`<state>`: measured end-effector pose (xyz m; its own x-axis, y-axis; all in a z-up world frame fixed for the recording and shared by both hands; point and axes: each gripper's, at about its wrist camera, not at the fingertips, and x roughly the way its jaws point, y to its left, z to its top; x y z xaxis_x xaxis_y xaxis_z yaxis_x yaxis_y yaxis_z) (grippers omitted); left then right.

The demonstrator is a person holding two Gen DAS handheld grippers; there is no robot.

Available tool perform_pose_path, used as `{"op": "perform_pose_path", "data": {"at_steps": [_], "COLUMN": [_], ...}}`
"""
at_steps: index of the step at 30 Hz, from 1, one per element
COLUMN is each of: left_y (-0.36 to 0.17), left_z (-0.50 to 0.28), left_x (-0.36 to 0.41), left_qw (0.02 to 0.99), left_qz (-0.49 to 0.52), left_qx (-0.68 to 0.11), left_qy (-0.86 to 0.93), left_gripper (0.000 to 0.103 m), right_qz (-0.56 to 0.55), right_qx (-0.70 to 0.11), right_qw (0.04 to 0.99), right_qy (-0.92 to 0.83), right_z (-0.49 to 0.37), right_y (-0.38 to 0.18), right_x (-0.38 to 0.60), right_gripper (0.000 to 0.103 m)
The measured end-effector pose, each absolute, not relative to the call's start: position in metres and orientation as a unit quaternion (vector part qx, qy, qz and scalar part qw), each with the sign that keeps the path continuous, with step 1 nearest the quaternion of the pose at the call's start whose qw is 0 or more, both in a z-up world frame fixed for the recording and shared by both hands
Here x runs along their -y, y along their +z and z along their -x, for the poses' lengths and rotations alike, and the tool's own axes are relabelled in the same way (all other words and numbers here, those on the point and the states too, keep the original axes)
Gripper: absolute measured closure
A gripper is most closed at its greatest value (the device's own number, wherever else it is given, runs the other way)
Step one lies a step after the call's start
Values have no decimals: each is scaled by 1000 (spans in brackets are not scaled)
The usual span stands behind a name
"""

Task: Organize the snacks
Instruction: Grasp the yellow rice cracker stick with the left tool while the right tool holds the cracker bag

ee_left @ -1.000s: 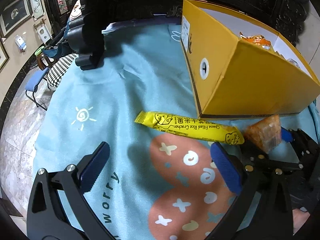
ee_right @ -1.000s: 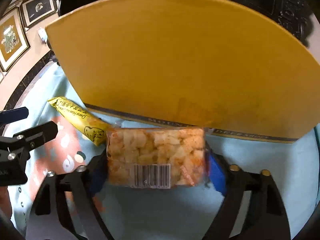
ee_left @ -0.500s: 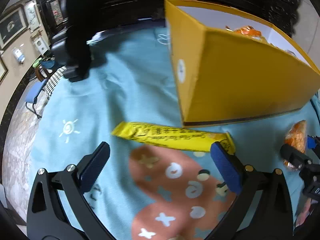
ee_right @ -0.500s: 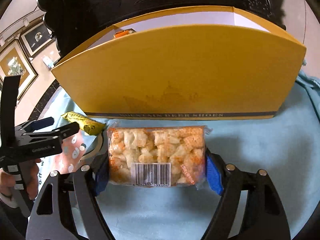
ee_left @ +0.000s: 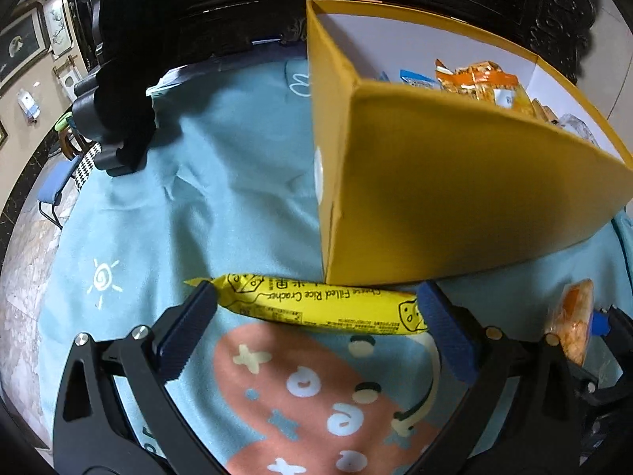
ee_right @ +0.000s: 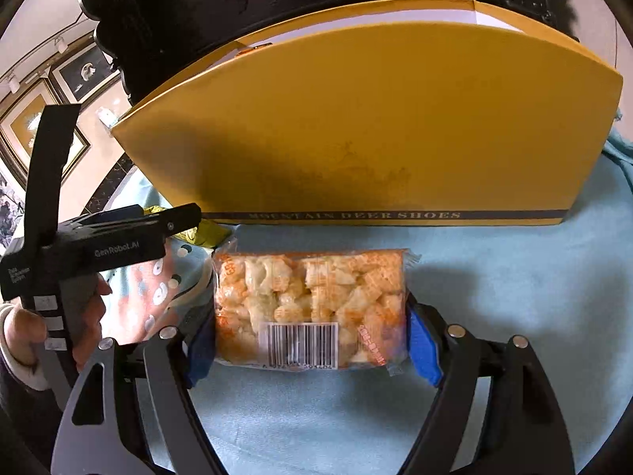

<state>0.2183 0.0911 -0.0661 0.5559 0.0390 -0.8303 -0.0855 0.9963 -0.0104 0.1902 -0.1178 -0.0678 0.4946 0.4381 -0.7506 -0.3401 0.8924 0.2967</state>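
two tools: right tool grasping puffed snack pack; left tool released, straddling yellow cracker stick by box.

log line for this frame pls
right gripper: shut on puffed snack pack | left gripper: open, straddling yellow cracker stick | box: ahead

Both fisheye views bend straight lines hard toward the rim, and black vignette fills every corner. Light is soft and even indoors, brightest at the upper left and upper right of the right wrist view, where walls wash out pale. The yellow box carries a broad dark shadow across its lower left face. The clear snack packet is sharp and shows mild glare. The blue cloth looks slightly soft in the left wrist view
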Motion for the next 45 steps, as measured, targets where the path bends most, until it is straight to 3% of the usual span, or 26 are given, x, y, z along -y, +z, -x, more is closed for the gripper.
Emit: {"op": "perform_pose_path", "data": {"at_steps": [4, 13, 19, 35, 43, 45], "left_y": [-80, -63, -48, -80, -88, -87], "left_z": [-207, -161, -183, -226, -223, -214], "left_x": [-88, -76, -103, -105, -100, -106], "left_qw": [850, 865, 868, 821, 813, 816], "left_qz": [63, 2, 108, 181, 120, 117], "left_qx": [-522, -501, -484, -522, -539, -536], "left_qy": [-30, -21, 33, 142, 187, 183], "left_gripper": [2, 2, 2, 2, 2, 8], "right_qz": [-55, -62, -67, -70, -71, -69], "right_qx": [-451, -440, -440, -429, -427, -424], "right_qw": [860, 862, 862, 862, 862, 862], "right_qy": [232, 242, 244, 262, 265, 267], "right_z": [-192, -190, -189, -182, -184, -183], "right_y": [-69, -68, -68, -65, -63, -62], "right_x": [117, 122, 124, 130, 133, 133], "right_gripper": [23, 23, 23, 22, 22, 22]}}
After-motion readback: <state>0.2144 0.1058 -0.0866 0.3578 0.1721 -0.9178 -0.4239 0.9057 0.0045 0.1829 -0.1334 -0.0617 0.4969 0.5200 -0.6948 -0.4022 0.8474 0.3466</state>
